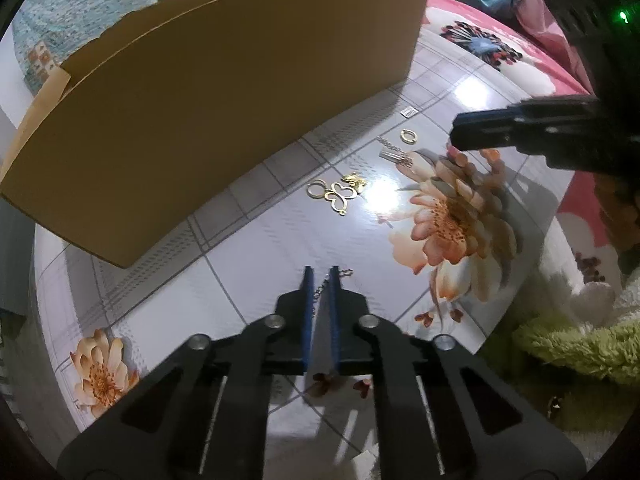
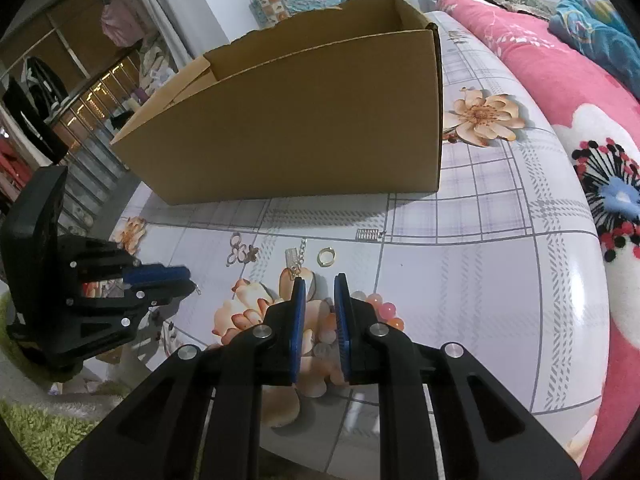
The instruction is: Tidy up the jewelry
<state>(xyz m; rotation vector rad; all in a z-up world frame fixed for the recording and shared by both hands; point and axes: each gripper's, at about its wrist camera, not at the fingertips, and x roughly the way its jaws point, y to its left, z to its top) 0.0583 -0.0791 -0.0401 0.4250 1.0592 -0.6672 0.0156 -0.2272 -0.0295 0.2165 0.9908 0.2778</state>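
An open cardboard box (image 1: 224, 92) stands at the back of the table; it also shows in the right wrist view (image 2: 304, 128). In front of it lie a gold butterfly pendant with rings (image 1: 340, 194), a silver chain with a bar (image 1: 394, 154) and a gold ring (image 1: 408, 136). My left gripper (image 1: 321, 274) is nearly shut on a thin silver chain (image 1: 320, 290) whose clasp shows past the tips. My right gripper (image 2: 320, 280) is open over a pink bead bracelet (image 2: 380, 308). The gold ring (image 2: 326, 257) and the chain (image 2: 296, 258) lie just beyond it.
The table (image 2: 480, 280) has a glossy flowered plaid cover. A pink floral blanket (image 2: 580, 128) lies to the right. A green shaggy rug (image 1: 580, 348) lies below the table edge. A small barcode tag (image 1: 408, 112) lies near the box corner.
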